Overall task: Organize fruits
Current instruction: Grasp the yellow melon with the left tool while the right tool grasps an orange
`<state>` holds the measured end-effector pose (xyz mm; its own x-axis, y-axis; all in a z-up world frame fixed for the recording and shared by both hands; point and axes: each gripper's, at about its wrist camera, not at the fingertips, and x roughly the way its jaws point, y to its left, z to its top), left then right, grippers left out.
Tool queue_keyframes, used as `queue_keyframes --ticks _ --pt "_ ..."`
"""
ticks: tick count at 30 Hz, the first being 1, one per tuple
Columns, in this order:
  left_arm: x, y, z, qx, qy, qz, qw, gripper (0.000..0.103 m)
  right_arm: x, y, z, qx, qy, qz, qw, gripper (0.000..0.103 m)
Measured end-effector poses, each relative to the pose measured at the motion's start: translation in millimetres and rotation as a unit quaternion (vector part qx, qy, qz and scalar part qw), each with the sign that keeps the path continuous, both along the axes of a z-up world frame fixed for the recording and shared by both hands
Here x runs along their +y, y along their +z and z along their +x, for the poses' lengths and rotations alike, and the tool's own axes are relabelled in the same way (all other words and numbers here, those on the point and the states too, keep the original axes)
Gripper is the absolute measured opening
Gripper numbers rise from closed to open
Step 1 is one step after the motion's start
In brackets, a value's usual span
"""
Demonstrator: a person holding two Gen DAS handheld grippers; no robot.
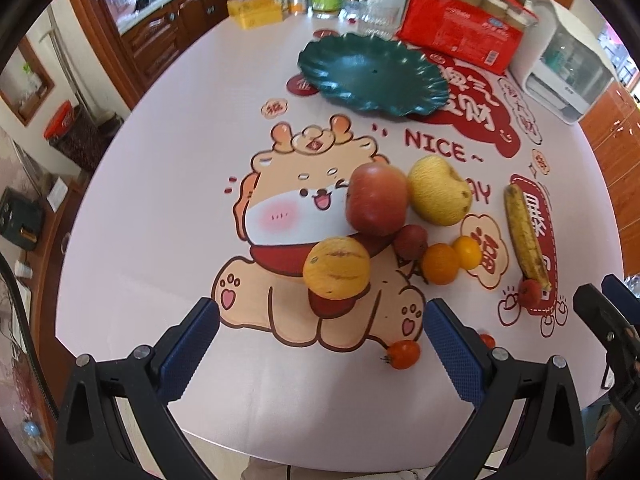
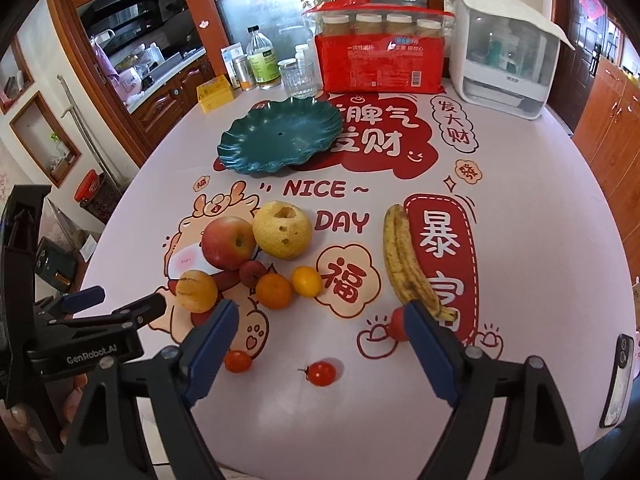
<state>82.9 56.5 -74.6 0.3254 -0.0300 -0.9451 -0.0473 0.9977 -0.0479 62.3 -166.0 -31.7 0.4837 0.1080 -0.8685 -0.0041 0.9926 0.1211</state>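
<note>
- I read this as the very start of sorting: all the fruit lies loose on the table (image 2: 520,184) and the green plate (image 2: 280,140) at the far side has nothing on it
- My left gripper (image 1: 320,332) has its jaws spread wide and holds nothing; it hangs just short of the small striped melon (image 1: 336,268)
- My right gripper (image 2: 320,332) is also spread wide and bare, low over the near edge, with a cherry tomato (image 2: 321,373) on the cloth between its fingers
- The main cluster sits mid-table: the apple (image 2: 228,243) touching the pear (image 2: 283,230), with a small dark red fruit (image 2: 252,273), an orange (image 2: 274,291) and a smaller yellow citrus (image 2: 306,281) packed close in front
- The banana (image 2: 404,256) lies apart to the right, pointing toward the plate
- My guess for the next move: ease the left gripper forward around the melon, close gently, then carry it across to the plate; the melon touches its neighbours, so I would come in straight to avoid rolling them
- Hard to make out: a red fruit by the banana's near end is half hidden behind my right finger (image 2: 428,344), and a second cherry tomato (image 2: 237,361) is partly covered by the other finger
- I cannot tell what the small dark red fruit is
</note>
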Motion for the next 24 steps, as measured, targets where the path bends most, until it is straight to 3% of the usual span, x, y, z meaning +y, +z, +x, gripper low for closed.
queue_keyframes --ticks 6,11,24 --pt "15 -28 14 0.034 0.01 -0.023 0.9991 0.101 6 -21 16 0.017 0.017 -0.007 1.0 0.074" --pt "15 -49 23 0.047 0.001 -0.026 0.9985 0.101 8 -49 28 0.056 0.027 -0.002 0.998 0.058" --pt "3 -82 47 0.06 -0.03 -0.038 0.997 0.098 2 -96 56 0.092 0.045 -0.005 0.995 0.054"
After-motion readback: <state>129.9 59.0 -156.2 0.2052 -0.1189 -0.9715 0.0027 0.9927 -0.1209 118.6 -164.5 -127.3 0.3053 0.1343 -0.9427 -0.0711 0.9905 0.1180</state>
